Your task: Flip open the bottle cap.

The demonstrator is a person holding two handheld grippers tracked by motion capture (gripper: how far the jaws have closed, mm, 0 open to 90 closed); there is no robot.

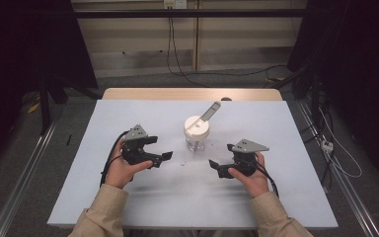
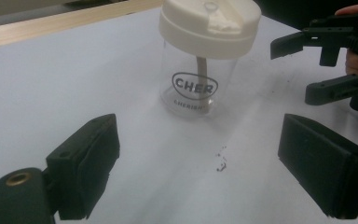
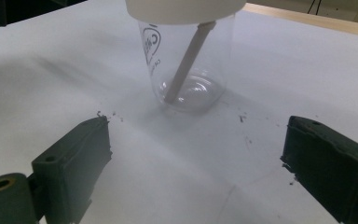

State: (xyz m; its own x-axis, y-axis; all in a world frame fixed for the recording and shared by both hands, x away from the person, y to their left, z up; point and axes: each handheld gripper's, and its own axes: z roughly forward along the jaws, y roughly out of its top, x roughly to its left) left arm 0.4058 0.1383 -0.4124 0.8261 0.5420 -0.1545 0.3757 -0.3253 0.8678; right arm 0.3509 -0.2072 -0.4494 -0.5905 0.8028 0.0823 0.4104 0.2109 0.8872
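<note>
A clear glass jar (image 1: 197,139) with a cream lid (image 1: 197,126) stands upright at the middle of the white table (image 1: 128,207). A pale straw (image 1: 208,112) sticks up through the lid, leaning back right. My left gripper (image 1: 164,147) is to the jar's left, open, with nothing between its jaws. My right gripper (image 1: 218,162) is to the jar's right and a little nearer, open and empty too. In the left gripper view the jar (image 2: 198,84) stands ahead of the spread jaws, with the right gripper (image 2: 303,70) beyond at the right. In the right gripper view the jar (image 3: 186,65) and its straw (image 3: 186,63) are straight ahead.
Small dark crumbs (image 2: 221,163) lie on the table in front of the jar. A wooden strip (image 1: 192,94) runs along the table's far edge. Cables (image 1: 177,59) trail on the floor behind, and metal rails (image 1: 24,168) flank both sides.
</note>
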